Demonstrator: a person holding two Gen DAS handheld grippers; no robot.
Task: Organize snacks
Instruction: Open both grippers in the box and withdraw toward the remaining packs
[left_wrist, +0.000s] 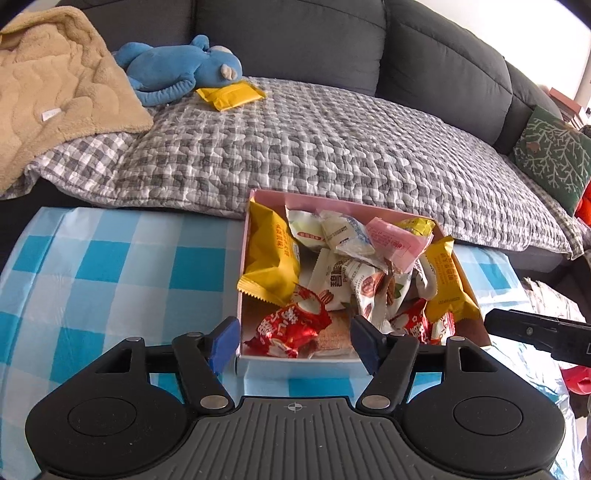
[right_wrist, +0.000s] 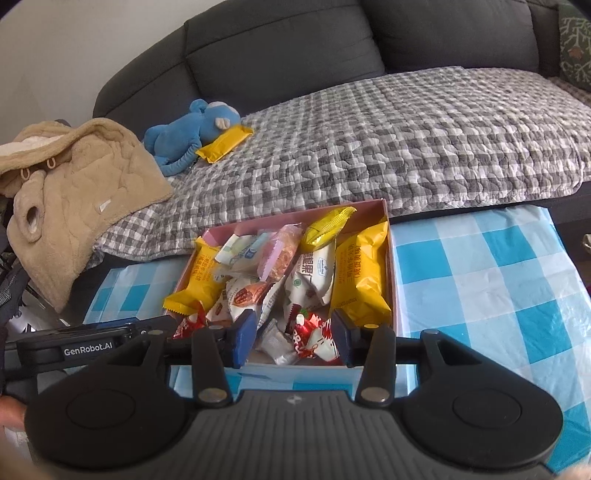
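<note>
Left wrist view: my left gripper (left_wrist: 293, 341) jaws wide, empty, over pink snack box (left_wrist: 369, 208); right gripper (right_wrist: 294, 341) narrower, empty.

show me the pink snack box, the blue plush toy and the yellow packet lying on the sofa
pink snack box (left_wrist: 295, 363), left wrist view, near wall.
blue plush toy (left_wrist: 177, 68), left wrist view, body.
yellow packet (right_wrist: 225, 142), right wrist view, wrapper middle.

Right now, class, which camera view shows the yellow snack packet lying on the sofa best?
The left wrist view: the yellow snack packet lies flat and wholly visible beside the blue plush toy. In the right wrist view the same packet looks smaller and more edge-on, its upper end against the toy.
</note>
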